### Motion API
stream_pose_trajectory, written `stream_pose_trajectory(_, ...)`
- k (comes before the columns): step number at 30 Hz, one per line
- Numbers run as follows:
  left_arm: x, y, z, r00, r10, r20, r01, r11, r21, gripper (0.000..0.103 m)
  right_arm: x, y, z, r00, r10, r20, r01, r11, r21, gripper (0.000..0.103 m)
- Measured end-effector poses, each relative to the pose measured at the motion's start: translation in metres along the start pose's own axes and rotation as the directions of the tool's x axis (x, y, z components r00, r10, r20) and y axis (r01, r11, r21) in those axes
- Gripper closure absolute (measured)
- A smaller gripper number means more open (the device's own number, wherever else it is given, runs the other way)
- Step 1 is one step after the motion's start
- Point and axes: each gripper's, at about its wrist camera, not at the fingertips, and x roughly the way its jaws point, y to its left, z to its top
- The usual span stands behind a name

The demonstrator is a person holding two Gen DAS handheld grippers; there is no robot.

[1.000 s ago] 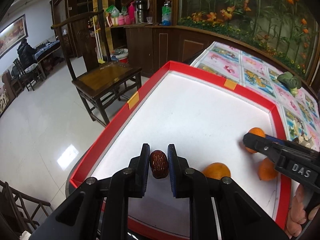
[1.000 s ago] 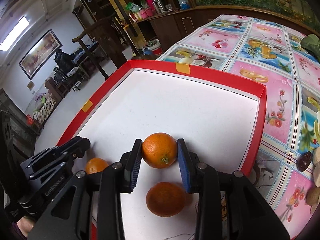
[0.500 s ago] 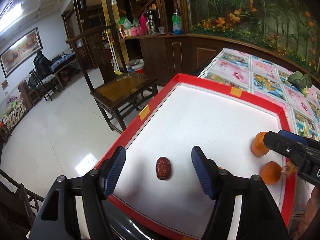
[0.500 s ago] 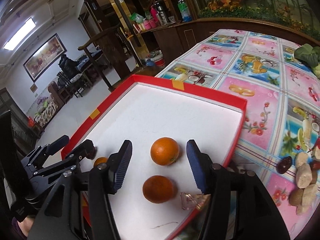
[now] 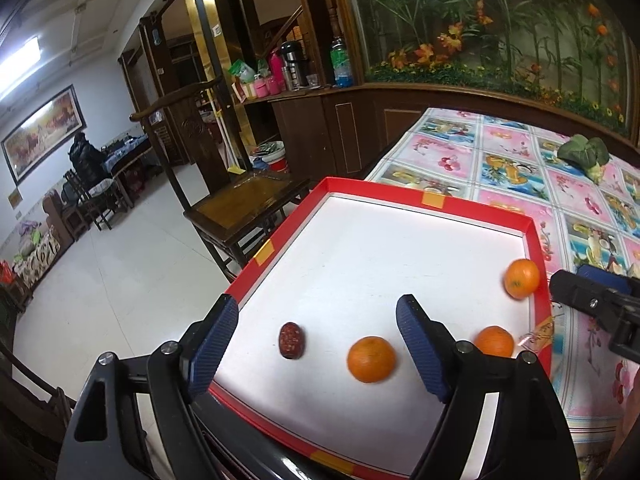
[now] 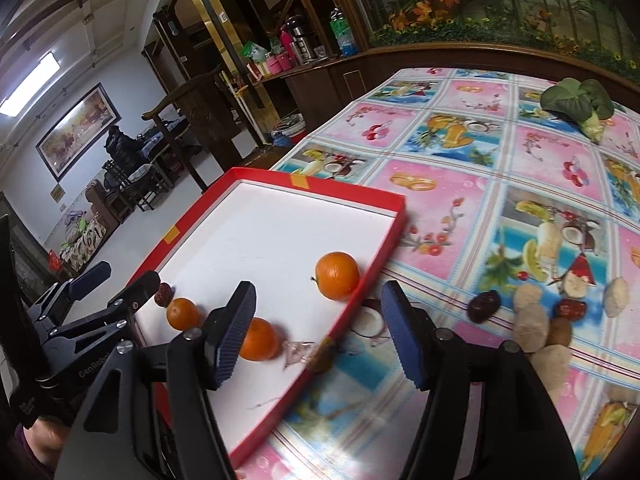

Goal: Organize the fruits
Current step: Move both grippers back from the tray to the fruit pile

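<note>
A red-rimmed tray (image 5: 380, 248) with a white floor holds a dark red date (image 5: 292, 341) and three oranges (image 5: 371, 359), (image 5: 494, 342), (image 5: 521, 279). My left gripper (image 5: 316, 320) is open above the tray's near edge, with the date and one orange lying loose below its fingers. My right gripper (image 6: 318, 300) is open too, over the tray's right rim (image 6: 384, 248). One orange (image 6: 337, 275) lies just ahead of it and another orange (image 6: 260, 339) sits behind its left finger. Neither gripper holds anything.
On the flowered tablecloth (image 6: 480, 184) right of the tray lie loose dates (image 6: 484, 306), (image 6: 572, 309) and pale lumps (image 6: 528, 312). A leafy green vegetable (image 6: 576, 100) lies at the far end. A wooden chair (image 5: 240, 200) stands left of the table.
Both grippers opened and drew back. The left let go of the date and the right let go of an orange; both lie in the tray. The right gripper has swung right, over the rim.
</note>
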Motion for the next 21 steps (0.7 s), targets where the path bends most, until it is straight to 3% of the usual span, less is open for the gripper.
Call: stream_pose_trajectory(21, -0.019, -0.04, 0.003, 0.999, -0.023, 0.026, 0.021, 0.995, 0.093, 0.022, -0.044, -0.03, -0.001, 0.997, -0.033, 0.067, 0.032, 0.999, 0.017, 0.032)
